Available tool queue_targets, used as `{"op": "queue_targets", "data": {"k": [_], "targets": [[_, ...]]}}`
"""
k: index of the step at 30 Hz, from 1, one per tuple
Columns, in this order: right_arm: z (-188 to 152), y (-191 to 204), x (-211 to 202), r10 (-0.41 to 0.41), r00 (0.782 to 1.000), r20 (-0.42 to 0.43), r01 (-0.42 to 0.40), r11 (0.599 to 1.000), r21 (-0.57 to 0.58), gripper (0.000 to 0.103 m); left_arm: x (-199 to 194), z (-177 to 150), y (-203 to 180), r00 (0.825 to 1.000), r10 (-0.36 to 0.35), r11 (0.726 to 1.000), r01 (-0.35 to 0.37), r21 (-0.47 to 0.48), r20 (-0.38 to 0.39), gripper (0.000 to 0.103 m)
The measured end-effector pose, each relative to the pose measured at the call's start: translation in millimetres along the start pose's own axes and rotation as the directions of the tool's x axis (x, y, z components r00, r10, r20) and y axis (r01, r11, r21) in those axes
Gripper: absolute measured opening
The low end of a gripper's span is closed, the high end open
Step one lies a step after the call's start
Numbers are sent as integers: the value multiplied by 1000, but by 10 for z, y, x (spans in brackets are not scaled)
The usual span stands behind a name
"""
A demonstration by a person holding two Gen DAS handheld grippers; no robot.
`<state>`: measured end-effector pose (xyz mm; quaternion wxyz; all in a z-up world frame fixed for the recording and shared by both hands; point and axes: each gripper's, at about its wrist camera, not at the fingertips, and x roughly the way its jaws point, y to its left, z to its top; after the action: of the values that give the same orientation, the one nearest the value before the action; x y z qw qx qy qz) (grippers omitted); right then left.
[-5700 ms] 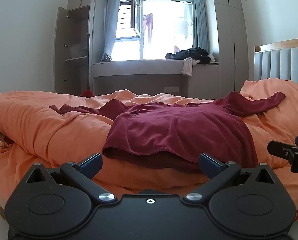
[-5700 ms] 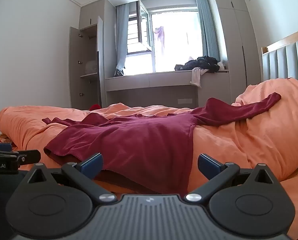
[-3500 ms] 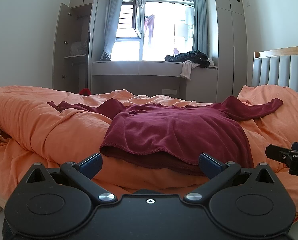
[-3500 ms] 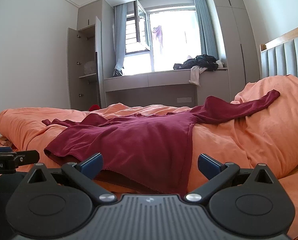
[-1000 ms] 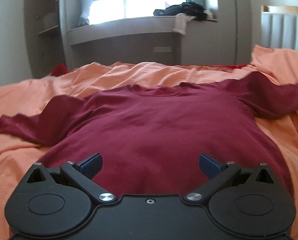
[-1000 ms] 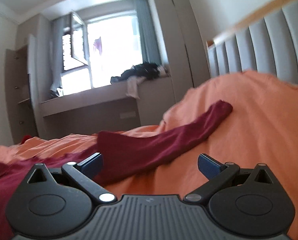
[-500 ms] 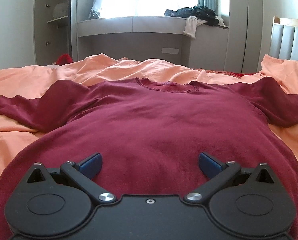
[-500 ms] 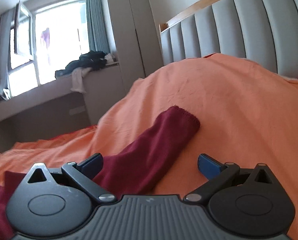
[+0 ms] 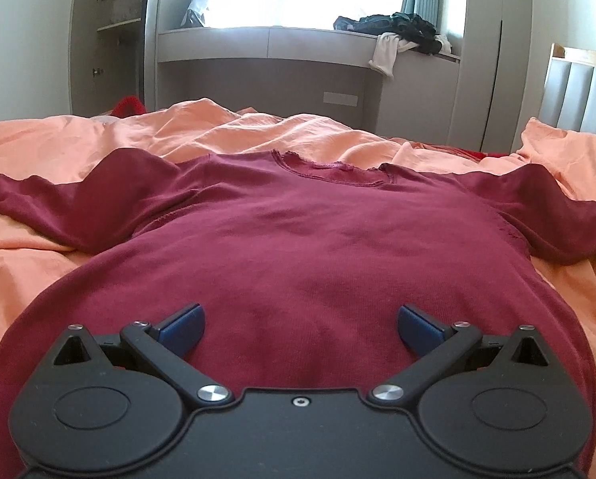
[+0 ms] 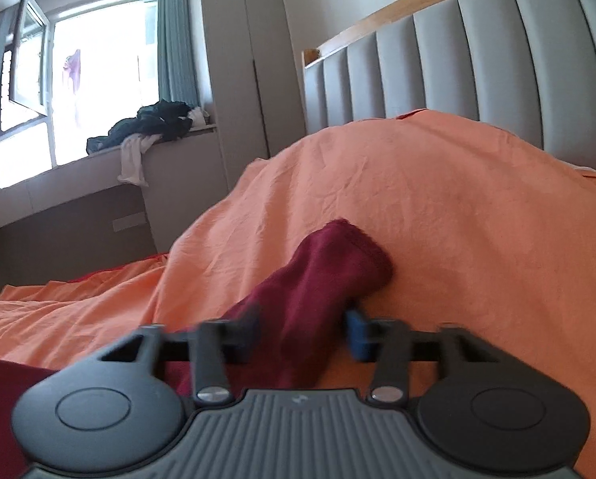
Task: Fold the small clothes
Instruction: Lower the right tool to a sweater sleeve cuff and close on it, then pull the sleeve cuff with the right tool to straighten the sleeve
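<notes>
The left wrist view sits low and close over the body of the red shirt (image 9: 317, 247), looking along the left gripper (image 9: 301, 321) across the bed (image 9: 226, 131) toward the window ledge (image 9: 266, 40) on the far wall. The right wrist view is turned more toward the headboard (image 10: 477, 60), very near the shirt's sleeve end, which lies between the fingers of the right gripper (image 10: 302, 329). Both views share the shirt, the orange bedding, and the dark clothes pile (image 10: 154, 123) on the ledge
</notes>
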<state>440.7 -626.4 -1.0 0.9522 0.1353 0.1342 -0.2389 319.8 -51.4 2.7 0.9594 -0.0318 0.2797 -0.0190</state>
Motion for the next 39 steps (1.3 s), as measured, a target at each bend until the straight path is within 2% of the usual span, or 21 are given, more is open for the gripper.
{"op": "queue_targets", "data": {"k": [1, 2, 4, 7, 10, 13, 17, 21, 23, 25, 29, 31, 34, 39], "targets": [[16, -7, -18, -8, 1000, -2, 8, 1000, 5, 15, -5, 5, 5, 1000, -2, 1000, 2, -1, -1, 103], [33, -16, -43, -7, 1000, -1, 7, 1000, 17, 11, -9, 13, 12, 1000, -2, 1000, 2, -4, -2, 103], [72, 4, -144, 10, 999, 30, -11, 1000, 19, 9, -23, 35, 35, 1000, -6, 1000, 6, -14, -1, 103], [147, 172, -376, 33, 993, 110, -29, 999, -43, 8, -48, 76, 120, 1000, 2, 999, -2, -40, 14, 103], [272, 465, -653, 103, 980, 173, -87, 991, -98, 8, -73, 136, 245, 998, 39, 997, -36, -64, 41, 103], [382, 856, -987, 197, 952, 235, -166, 975, -147, 8, -92, 192, 383, 993, 95, 993, -89, -82, 67, 103], [391, 1479, -1489, 369, 890, 268, -298, 915, -271, 8, -116, 268, 611, 986, 150, 981, -139, -138, 74, 103], [161, 2116, -1971, 543, 804, 241, -398, 794, -459, 8, -147, 320, 858, 984, 166, 961, -145, -236, 72, 103], [-7, 2368, -2175, 611, 764, 210, -445, 733, -515, 8, -148, 321, 947, 981, 182, 950, -159, -269, 62, 103], [-186, 2580, -2342, 669, 727, 154, -499, 670, -550, 8, -157, 295, 1036, 978, 201, 936, -177, -304, 48, 103], [-587, 2899, -2628, 758, 652, 9, -592, 516, -619, 7, -151, 293, 1213, 974, 225, 910, -203, -362, 19, 103], [-829, 3023, -2764, 777, 626, -65, -608, 434, -665, 7, -162, 304, 1272, 970, 244, 899, -217, -379, 22, 103], [-1227, 3160, -2958, 790, 598, -139, -588, 314, -746, 7, -176, 321, 1343, 966, 258, 885, -226, -407, 24, 103], [-1687, 3250, -3167, 794, 575, -200, -549, 192, -814, 7, -169, 302, 1413, 966, 260, 871, -229, -434, 12, 103]]}}
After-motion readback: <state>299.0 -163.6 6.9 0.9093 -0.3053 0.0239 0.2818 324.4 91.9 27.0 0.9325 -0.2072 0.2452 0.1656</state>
